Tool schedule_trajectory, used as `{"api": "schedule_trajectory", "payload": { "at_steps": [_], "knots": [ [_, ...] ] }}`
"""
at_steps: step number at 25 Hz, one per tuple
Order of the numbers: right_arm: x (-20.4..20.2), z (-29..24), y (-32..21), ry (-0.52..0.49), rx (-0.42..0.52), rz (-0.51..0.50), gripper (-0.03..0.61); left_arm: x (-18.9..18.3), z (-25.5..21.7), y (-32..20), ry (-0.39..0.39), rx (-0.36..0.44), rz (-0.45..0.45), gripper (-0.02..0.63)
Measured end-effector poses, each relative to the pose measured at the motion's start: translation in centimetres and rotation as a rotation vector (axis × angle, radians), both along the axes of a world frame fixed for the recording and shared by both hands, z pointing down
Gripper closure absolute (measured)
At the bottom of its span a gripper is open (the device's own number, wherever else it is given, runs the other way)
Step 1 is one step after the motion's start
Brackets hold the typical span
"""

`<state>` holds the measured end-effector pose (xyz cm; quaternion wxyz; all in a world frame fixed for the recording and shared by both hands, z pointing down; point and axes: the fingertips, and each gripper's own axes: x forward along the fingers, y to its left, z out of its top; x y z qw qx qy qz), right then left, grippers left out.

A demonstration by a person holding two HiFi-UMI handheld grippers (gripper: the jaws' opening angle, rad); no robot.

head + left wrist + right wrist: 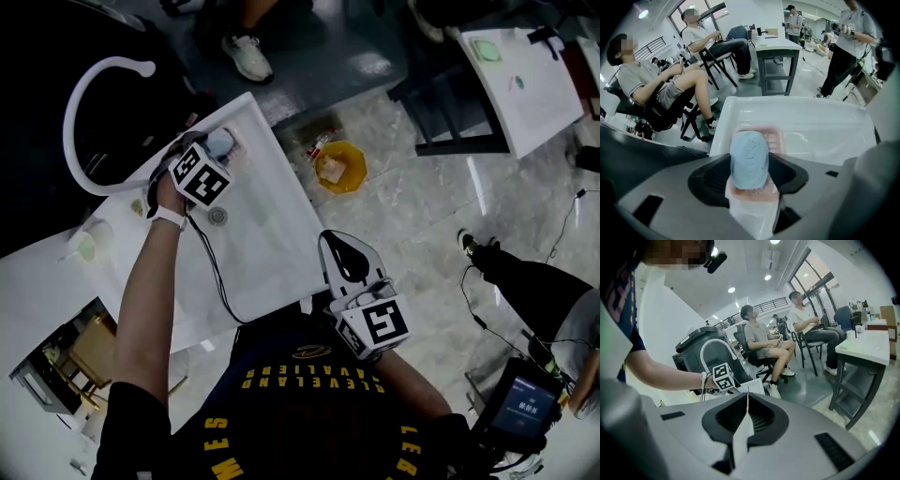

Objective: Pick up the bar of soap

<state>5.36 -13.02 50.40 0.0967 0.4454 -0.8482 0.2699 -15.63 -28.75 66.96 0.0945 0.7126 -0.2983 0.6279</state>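
Observation:
The pale blue bar of soap (pixel 749 159) lies on a pink soap dish (pixel 776 138) at the far corner of the white sink (pixel 820 126). My left gripper (pixel 749 180) is lowered over it, jaws wide, with the bar filling the gap between them; I see no firm press on it. From the head view, that gripper (pixel 212 148) covers most of the soap (pixel 220 142). My right gripper (pixel 349 264) hangs by my waist, off the sink, its jaws (pixel 744 414) shut together with nothing in them.
A white curved faucet (pixel 86 98) arches left of the sink (pixel 272 234), whose drain (pixel 217 217) lies behind my left wrist. A yellow bowl (pixel 340 167) sits on the floor beyond. Seated people, chairs and a table (pixel 776 47) stand farther off.

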Motion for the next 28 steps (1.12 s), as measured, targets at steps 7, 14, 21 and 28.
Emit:
{"api": "schedule_trajectory", "payload": {
  "at_steps": [7, 14, 21, 28],
  "knots": [
    [1.2, 0.2, 1.0, -0.001, -0.004, 0.002, 0.557, 1.2, -2.7, -1.0, -0.001, 0.129, 0.002, 0.348],
    [1.4, -0.6, 1.8, -0.008, 0.016, -0.037, 0.557, 3.6, -6.1, 0.4, 0.085, 0.206, -0.037, 0.348],
    [1.1, -2.0, 2.3, -0.020, 0.046, -0.090, 0.557, 5.3, -10.2, 4.3, 0.209, 0.263, -0.096, 0.348],
    [0.1, -3.8, 3.8, -0.020, 0.088, -0.145, 0.557, 6.2, -15.0, 8.7, 0.367, 0.323, -0.174, 0.348]
  ]
}}
